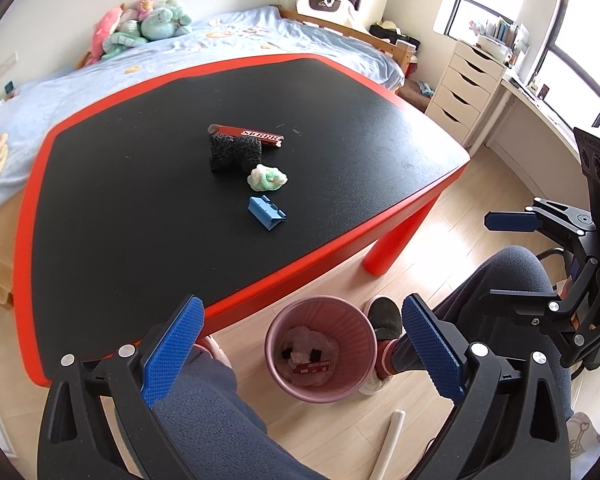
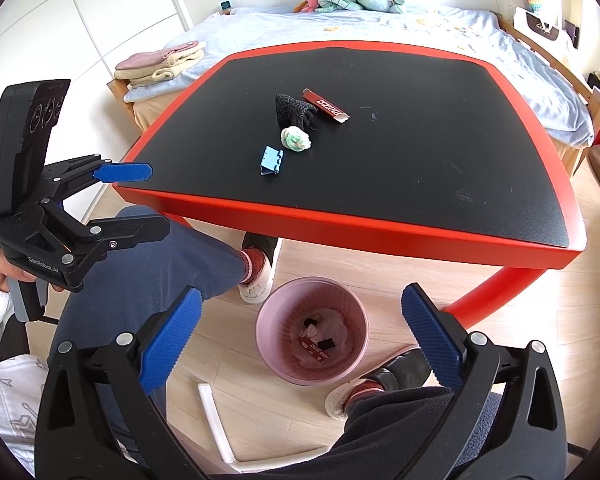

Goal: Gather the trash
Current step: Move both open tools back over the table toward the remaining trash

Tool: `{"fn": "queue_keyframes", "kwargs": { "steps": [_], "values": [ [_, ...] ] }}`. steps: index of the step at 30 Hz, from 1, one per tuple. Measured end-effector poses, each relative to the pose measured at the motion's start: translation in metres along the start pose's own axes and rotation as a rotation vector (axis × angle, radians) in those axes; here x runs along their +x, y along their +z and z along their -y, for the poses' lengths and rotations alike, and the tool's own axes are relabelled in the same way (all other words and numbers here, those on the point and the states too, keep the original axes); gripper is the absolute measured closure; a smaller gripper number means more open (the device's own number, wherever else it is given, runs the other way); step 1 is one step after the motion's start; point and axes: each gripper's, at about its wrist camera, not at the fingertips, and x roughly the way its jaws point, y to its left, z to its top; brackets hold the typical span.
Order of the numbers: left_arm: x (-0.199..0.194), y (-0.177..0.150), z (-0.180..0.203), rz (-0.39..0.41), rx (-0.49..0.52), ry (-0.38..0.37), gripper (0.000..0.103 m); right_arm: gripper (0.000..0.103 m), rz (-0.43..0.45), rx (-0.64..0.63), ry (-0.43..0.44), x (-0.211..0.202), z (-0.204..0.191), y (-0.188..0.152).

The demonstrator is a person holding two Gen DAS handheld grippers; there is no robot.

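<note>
Bedroom floor and a red-edged black table (image 1: 140, 200) are seen; a red wrapper (image 1: 248, 136), crumpled tissue (image 1: 266, 177) and blue clip (image 1: 266, 209) lie mid-frame, a pink bin (image 1: 320, 346) below. Fingers of both the left gripper (image 1: 300, 352) and right gripper (image 2: 300, 344) are spread wide, nothing held.

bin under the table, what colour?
Pink bin, ribbed inside; clearest in the right wrist view.
</note>
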Motion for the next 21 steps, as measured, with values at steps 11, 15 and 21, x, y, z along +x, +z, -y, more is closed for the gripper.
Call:
{"fn": "queue_keyframes", "kwargs": {
  "steps": [11, 15, 21],
  "values": [
    [0.002, 0.027, -0.023, 0.032, -0.044, 0.02, 0.008, 0.005, 0.031, -0.02, 0.012, 0.005, 0.003, 0.027],
    [0.008, 0.042, -0.031, 0.036, -0.054, 0.022, 0.008, 0.005, 0.036, -0.037, 0.018, 0.012, 0.004, 0.042],
    [0.021, 0.064, -0.042, 0.037, -0.056, 0.019, 0.008, 0.005, 0.033, -0.073, 0.014, 0.025, 0.008, 0.067]
  ]
}}
